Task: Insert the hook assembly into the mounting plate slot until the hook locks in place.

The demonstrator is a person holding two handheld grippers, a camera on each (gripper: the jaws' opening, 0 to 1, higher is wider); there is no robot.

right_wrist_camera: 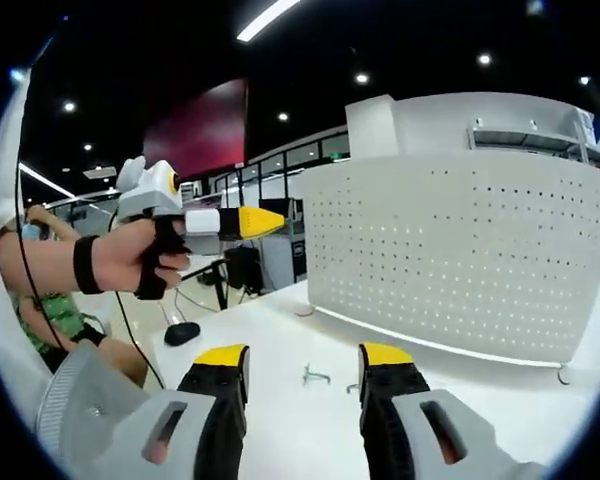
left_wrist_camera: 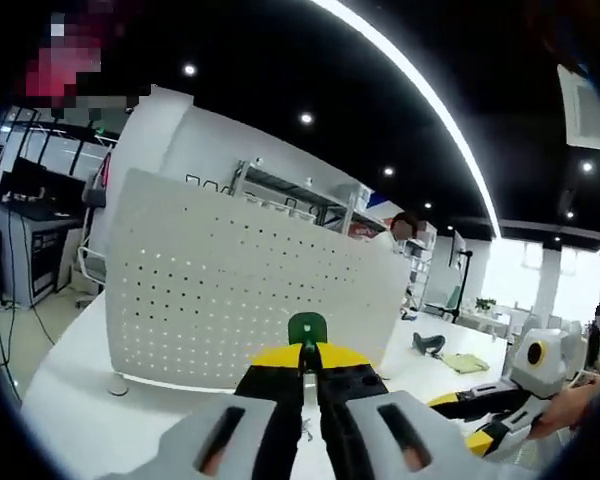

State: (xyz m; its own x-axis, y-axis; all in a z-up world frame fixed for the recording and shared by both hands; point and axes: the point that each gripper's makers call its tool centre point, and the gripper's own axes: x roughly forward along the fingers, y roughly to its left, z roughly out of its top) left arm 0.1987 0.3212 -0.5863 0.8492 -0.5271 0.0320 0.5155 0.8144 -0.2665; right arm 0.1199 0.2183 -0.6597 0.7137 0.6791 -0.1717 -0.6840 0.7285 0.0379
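White pegboard [left_wrist_camera: 230, 290] stands upright on the table [left_wrist_camera: 70, 420] with nothing hung yet: the left gripper [left_wrist_camera: 307, 365], clamped on a green-tipped hook [left_wrist_camera: 307, 328], is near its face, while the right gripper [right_wrist_camera: 305, 365] gapes empty above two spare hooks [right_wrist_camera: 315, 376].

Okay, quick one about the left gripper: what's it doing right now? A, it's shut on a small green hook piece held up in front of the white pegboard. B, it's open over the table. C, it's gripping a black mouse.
A: in the left gripper view, the left gripper has its fingers closed together on the green hook, held before the perforated pegboard.
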